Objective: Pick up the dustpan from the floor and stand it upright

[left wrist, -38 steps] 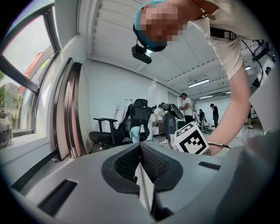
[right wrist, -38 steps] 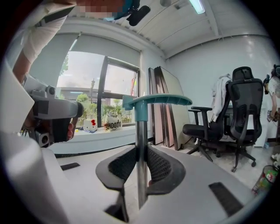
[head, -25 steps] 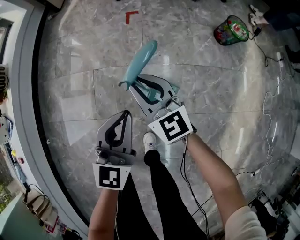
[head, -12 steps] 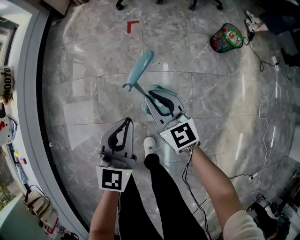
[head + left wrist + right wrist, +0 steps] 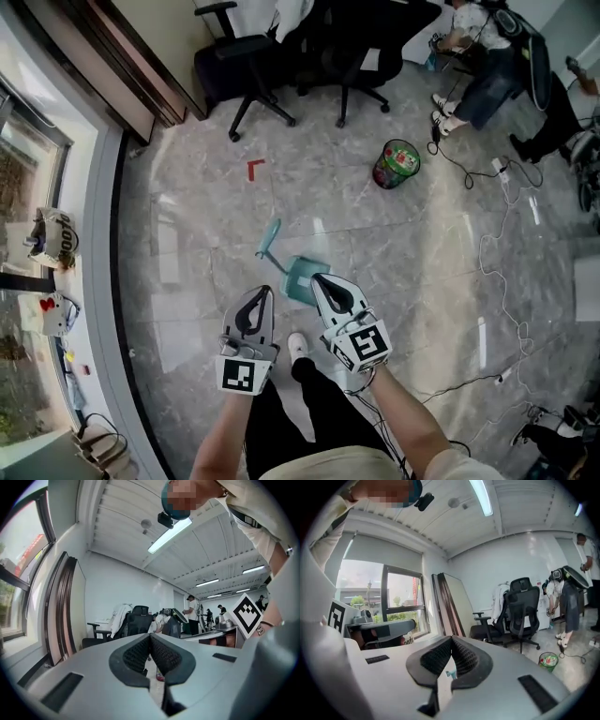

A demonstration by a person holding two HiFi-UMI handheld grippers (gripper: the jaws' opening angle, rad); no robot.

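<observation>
The teal dustpan rests on the grey marble floor, its long handle pointing up and to the left in the head view. I cannot tell whether it stands upright or leans. My right gripper is shut and held high, its tip overlapping the pan's right edge in that view. A sliver of teal dustpan shows below the closed pads in the right gripper view. My left gripper is shut and empty, just left of the pan. The left gripper view looks level across the room.
A bin with a green liner stands beyond the dustpan, with black office chairs behind it. A red floor mark lies at the left. Cables trail along the right. A window wall runs down the left. My shoe is below the grippers.
The head camera has risen, so the floor looks far smaller. Both grippers came up from the floor. The right gripper, earlier down at the pan, is now held high.
</observation>
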